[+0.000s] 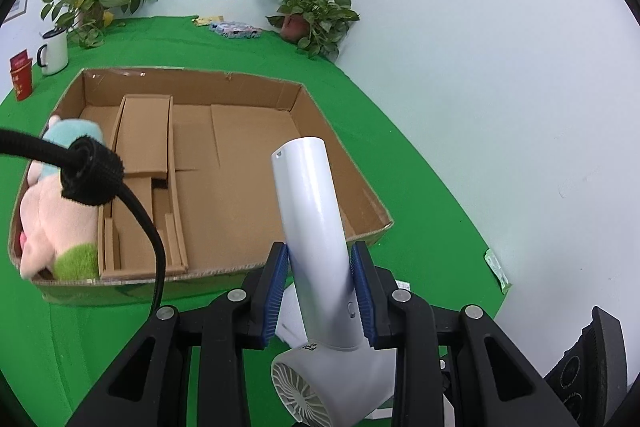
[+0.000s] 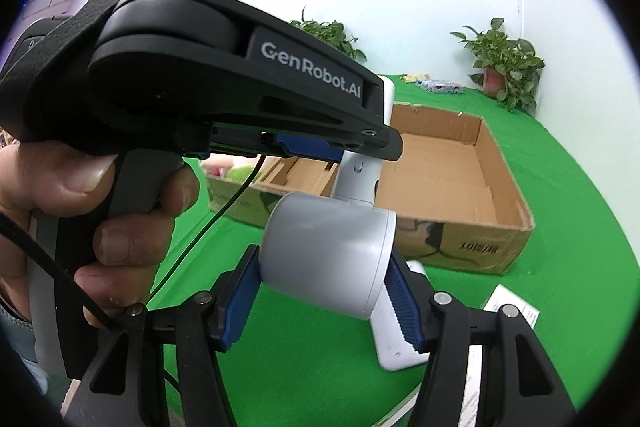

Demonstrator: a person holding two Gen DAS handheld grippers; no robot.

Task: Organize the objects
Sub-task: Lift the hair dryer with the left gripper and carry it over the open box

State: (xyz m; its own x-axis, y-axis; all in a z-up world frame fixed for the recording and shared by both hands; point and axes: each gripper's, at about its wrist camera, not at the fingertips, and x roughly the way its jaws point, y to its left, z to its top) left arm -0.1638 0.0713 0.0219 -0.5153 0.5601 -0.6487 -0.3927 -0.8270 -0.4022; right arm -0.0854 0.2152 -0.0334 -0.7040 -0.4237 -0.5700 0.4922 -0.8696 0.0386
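Note:
My left gripper (image 1: pixel 320 291) is shut on the handle of a white hair dryer (image 1: pixel 312 227), held above the green table just in front of the open cardboard box (image 1: pixel 340 143). In the right wrist view my right gripper (image 2: pixel 320 303) is shut on the dryer's grey barrel (image 2: pixel 328 251), with the left gripper (image 2: pixel 320 143) clamping the handle above it. A plush toy (image 1: pixel 56 211) lies in the box's left compartment.
A white device (image 2: pixel 396 343) and a paper leaflet (image 2: pixel 512 311) lie on the green cloth under the dryer. A mug (image 1: pixel 54 51), a red box (image 1: pixel 20 75), two potted plants (image 1: pixel 316 11) and a packet (image 1: pixel 236 29) stand at the back. A white wall (image 1: pixel 500 107) bounds the right.

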